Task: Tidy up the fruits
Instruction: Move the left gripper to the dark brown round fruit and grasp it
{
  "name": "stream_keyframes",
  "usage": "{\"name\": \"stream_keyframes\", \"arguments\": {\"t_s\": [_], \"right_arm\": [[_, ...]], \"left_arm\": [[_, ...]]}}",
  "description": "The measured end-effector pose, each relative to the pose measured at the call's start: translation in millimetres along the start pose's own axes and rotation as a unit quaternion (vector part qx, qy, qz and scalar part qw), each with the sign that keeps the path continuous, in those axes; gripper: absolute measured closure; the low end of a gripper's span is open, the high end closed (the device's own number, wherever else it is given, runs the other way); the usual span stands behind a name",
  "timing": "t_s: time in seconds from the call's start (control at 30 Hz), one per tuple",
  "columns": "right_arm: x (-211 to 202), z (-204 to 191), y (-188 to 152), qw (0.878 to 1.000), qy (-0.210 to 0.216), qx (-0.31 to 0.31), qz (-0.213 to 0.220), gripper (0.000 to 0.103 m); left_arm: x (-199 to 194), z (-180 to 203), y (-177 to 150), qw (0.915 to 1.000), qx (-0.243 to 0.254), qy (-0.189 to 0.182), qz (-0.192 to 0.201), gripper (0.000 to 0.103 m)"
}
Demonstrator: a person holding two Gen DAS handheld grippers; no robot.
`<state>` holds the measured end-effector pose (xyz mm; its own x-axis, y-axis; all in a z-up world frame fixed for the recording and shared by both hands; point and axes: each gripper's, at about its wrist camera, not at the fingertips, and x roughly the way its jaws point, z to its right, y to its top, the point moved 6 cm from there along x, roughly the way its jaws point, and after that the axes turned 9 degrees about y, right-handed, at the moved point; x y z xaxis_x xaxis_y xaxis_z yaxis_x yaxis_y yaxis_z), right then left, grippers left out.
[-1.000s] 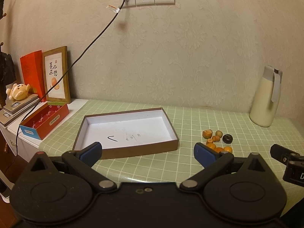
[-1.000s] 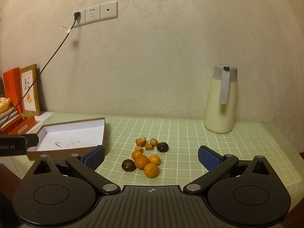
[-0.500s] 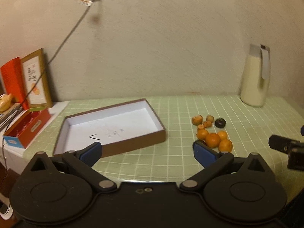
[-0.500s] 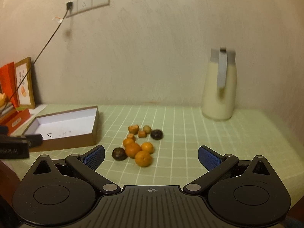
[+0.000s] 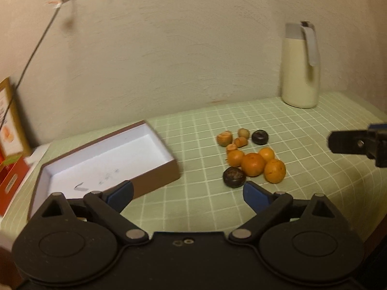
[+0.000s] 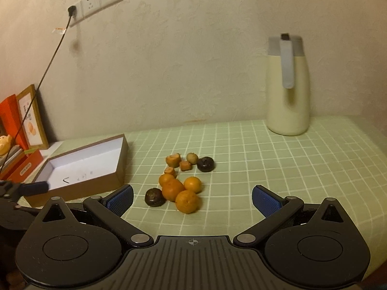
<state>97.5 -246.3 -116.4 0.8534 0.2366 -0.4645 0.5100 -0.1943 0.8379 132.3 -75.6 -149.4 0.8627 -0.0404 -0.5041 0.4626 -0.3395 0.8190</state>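
Nine small fruits (image 6: 180, 184) lie clustered mid-surface on the green checked cloth (image 6: 278, 169): four oranges, two dark ones, some smaller pieces. Just beside them, toward the left edge, sits a shallow brown box (image 6: 119, 166), its white inside bare but for pen marks. A cream jug (image 6: 287, 96) stands at the back right corner. Left claw (image 5: 187, 193) is closing, nothing between its pads; right claw (image 6: 192, 199) is released, gaping before the fruits.
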Motion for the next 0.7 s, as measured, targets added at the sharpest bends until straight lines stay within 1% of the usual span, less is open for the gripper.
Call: {"name": "stream_keyframes", "arguments": {"t_s": [0.1,0.17,0.27,0.37,0.5,0.57,0.63,0.7], "right_arm": [[9.7,0.1,2.9,1.0,-0.003,-0.012,0.001,0.0],[15.7,1.2,4.4,1.0,-0.006,-0.021,0.006,0.0],[24.3,5.3,2.8,0.999,-0.014,-0.026,0.012,0.0],[33.6,11.4,-3.3,1.0,-0.018,-0.02,0.002,0.0],[42.5,22.5,-7.9,1.0,-0.022,0.003,-0.002,0.0],[45.3,27.1,-8.2,1.0,-0.023,0.009,0.0,0.0],[47.1,30.8,-8.6,1.0,-0.029,0.007,0.003,0.0],[47.7,33.3,-9.5,0.999,-0.031,0.008,0.004,0.0]], "left_arm": [[13.4,7.2,1.3,0.9997,0.011,-0.02,-0.001,0.021],[22.9,10.5,0.8,0.9995,0.011,-0.03,-0.006,0.028],[36.6,15.9,-1.3,0.999,0.008,-0.042,-0.012,0.033],[48.9,23.1,-3.8,0.9985,0.009,-0.049,-0.02,0.034],[62.1,34.6,-4.9,0.9979,0.014,-0.058,-0.023,0.039],[69.1,40.7,-6.6,0.9972,0.016,-0.067,-0.028,0.048],[76.7,47.0,-8.0,0.9966,0.022,-0.073,-0.032,0.049],[84.8,51.3,-9.4,0.9967,0.025,-0.069,-0.037,0.05]]}}
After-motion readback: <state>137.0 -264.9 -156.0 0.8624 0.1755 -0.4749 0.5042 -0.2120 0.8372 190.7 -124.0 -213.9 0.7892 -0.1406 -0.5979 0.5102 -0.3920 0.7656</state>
